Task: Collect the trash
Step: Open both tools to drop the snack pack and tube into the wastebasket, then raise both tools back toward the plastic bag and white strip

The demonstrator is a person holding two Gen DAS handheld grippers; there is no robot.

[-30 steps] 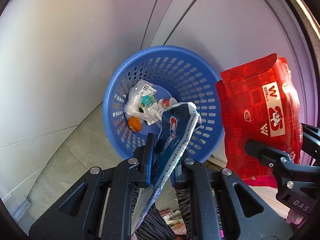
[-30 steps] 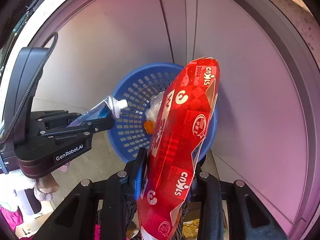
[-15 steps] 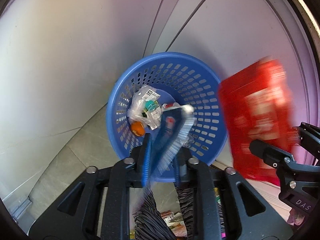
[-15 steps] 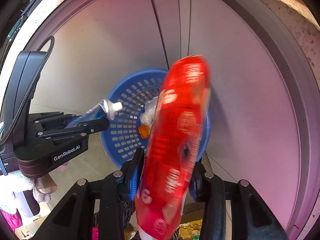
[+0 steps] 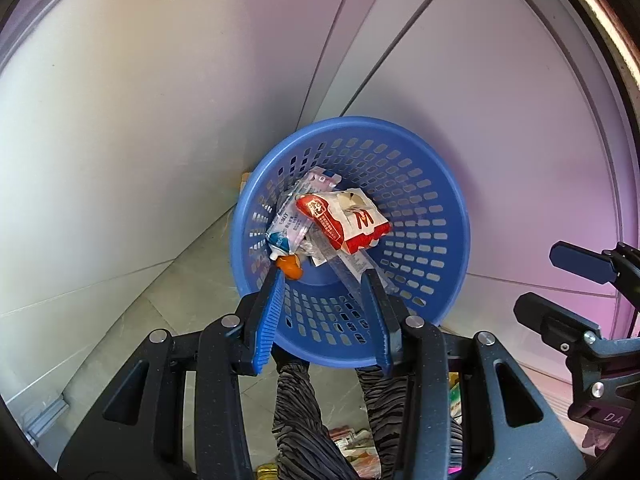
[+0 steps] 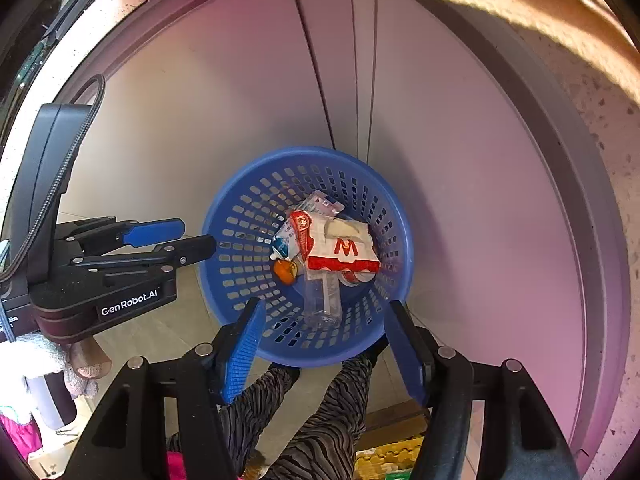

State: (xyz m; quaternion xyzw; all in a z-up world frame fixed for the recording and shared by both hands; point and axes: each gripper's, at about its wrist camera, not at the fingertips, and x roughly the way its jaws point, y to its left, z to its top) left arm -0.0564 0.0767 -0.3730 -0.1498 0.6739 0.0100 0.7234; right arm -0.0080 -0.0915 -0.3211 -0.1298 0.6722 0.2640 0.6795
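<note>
1. the blue basket (image 5: 424,184) stands on the tiled floor (image 5: 168,292) in a corner of pale wall panels (image 5: 160,100), seen from above in both wrist views
2. the left gripper (image 5: 326,280) hovers over the near rim of the basket with its blue-padded fingers (image 5: 270,320) spread wide and nothing between them
3. the right gripper (image 6: 326,312) hangs over the same near rim, its fingers (image 6: 244,350) likewise spread apart and empty
4. in the right wrist view the left gripper (image 6: 188,238) shows from the side, just left of the basket (image 6: 240,240), its jaws parted
5. in the left wrist view the right gripper (image 5: 560,284) shows at the right edge, beside the basket, jaws parted
6. the red and white carton (image 5: 344,220) with a large m on it lies on top of the pile inside the basket, tilted
7. the toothpaste tube (image 5: 288,228) lies in the basket against the carton's left side, its cap end pointing down toward the orange piece (image 5: 289,266)
8. a clear plastic wrapper (image 6: 322,300) sticks out from under the carton (image 6: 340,250) toward the near wall of the basket
9. a white wrapper with a printed code (image 5: 318,179) peeks out behind the carton
10. the person's striped trousers (image 6: 316,412) show below the grippers
</note>
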